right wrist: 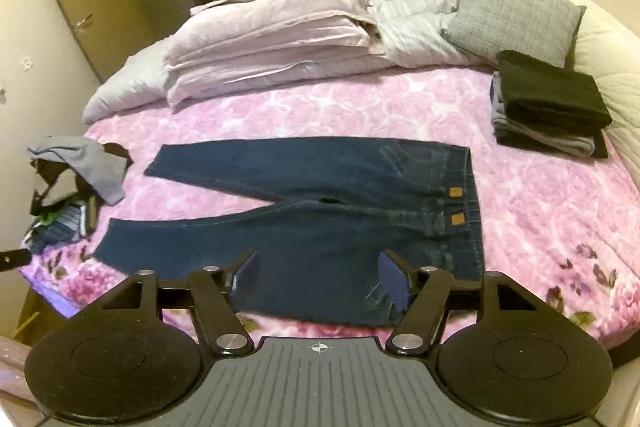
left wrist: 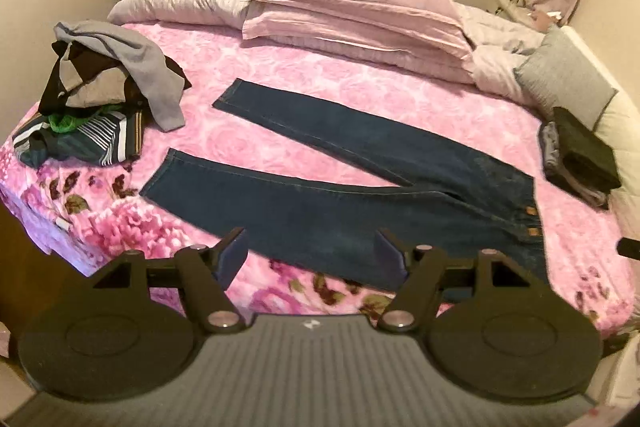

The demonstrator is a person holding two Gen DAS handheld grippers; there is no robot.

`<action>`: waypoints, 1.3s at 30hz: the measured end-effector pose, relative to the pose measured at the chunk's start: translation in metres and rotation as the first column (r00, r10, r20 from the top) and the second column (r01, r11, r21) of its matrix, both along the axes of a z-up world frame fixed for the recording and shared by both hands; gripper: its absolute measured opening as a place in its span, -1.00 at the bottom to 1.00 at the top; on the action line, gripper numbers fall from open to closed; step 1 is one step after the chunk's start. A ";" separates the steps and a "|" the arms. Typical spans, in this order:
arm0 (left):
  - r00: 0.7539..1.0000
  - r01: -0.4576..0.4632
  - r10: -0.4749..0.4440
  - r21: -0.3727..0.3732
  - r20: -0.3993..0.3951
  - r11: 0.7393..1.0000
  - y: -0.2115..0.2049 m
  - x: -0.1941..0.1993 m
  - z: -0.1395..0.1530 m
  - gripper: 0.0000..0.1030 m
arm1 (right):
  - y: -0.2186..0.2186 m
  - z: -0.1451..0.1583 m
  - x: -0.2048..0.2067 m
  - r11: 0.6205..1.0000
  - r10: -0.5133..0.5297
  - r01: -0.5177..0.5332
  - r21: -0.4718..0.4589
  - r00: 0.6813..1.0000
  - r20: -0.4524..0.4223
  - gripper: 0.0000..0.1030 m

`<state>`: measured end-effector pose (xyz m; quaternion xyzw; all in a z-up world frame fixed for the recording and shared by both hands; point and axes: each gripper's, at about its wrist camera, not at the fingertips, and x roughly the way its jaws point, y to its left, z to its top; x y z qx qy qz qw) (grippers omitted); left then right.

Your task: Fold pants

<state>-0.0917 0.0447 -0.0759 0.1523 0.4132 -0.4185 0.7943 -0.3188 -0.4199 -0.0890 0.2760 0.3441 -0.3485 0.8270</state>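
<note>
Dark blue jeans [left wrist: 360,163] lie flat on the pink floral bedspread [left wrist: 320,75], legs spread apart toward the left and the waistband with two tan patches at the right. In the right wrist view the same jeans [right wrist: 320,203] fill the middle. My left gripper [left wrist: 312,251] hangs above the near leg, open, with nothing between its fingers. My right gripper [right wrist: 320,275] hovers above the seat and near leg, also open and empty. Neither touches the denim.
A heap of unfolded clothes [left wrist: 100,99] sits at the bed's left edge. A folded stack topped by a black garment [right wrist: 552,107] lies at the right. Folded lilac bedding [left wrist: 352,7] and a grey cushion [right wrist: 516,15] take up the far side.
</note>
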 end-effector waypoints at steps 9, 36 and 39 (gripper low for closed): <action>1.000 0.031 -0.031 0.017 0.002 0.999 0.015 -0.056 0.008 0.31 | 0.045 -0.005 -0.013 0.998 0.067 -0.067 0.014 0.995 -0.067 0.24; 0.993 0.110 -0.114 0.078 0.043 0.991 0.065 -0.207 0.002 0.57 | 0.127 -0.011 -0.103 0.993 0.119 -0.119 0.007 0.986 -0.120 0.24; 0.992 0.111 -0.115 0.082 0.042 0.990 0.068 -0.211 0.001 0.57 | 0.130 -0.011 -0.107 0.993 0.120 -0.120 0.008 0.985 -0.121 0.24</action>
